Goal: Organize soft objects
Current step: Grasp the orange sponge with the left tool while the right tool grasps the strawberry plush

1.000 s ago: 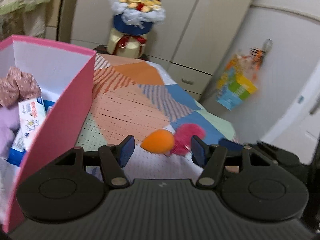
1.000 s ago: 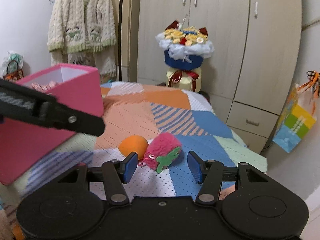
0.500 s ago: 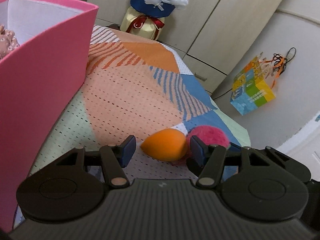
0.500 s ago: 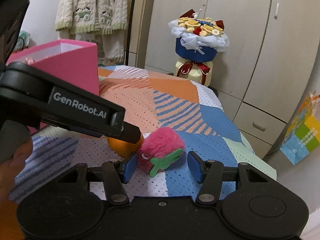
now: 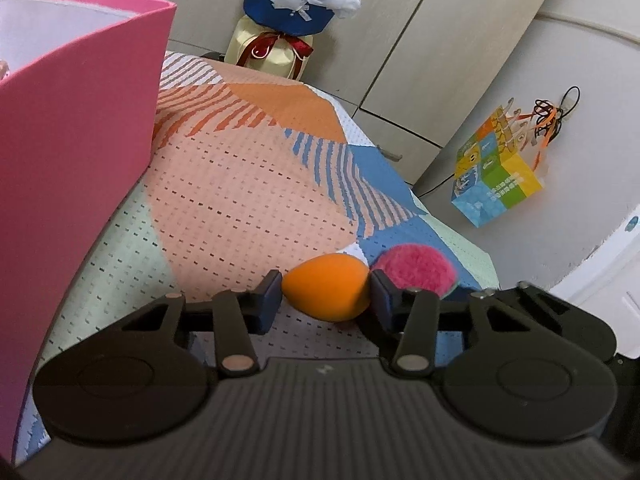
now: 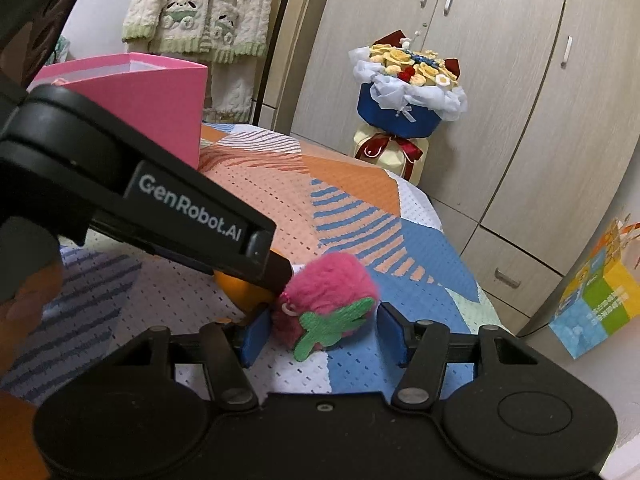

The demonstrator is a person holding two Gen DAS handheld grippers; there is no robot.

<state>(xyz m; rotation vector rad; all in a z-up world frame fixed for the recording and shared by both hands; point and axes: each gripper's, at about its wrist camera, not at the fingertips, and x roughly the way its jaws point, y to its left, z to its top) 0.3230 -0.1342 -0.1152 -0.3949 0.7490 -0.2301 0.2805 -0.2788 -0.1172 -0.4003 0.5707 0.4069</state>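
Both jaws have just been closing: the left tool (image 5: pixel 326 300) pinches the squashy orange sponge (image 5: pixel 326 292) across its middle, while the right tool (image 6: pixel 320 330) straddles the light, fluffy strawberry (image 6: pixel 326 300), its right pad not touching.

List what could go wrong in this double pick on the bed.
1. The orange sponge egg and the pink plush strawberry lie touching, so lifting either may drag the other.
2. The left claw, just closing, sits against the right claw, also closing; they may collide.
3. The strawberry's far side shows a gap to the pad; it could slip.
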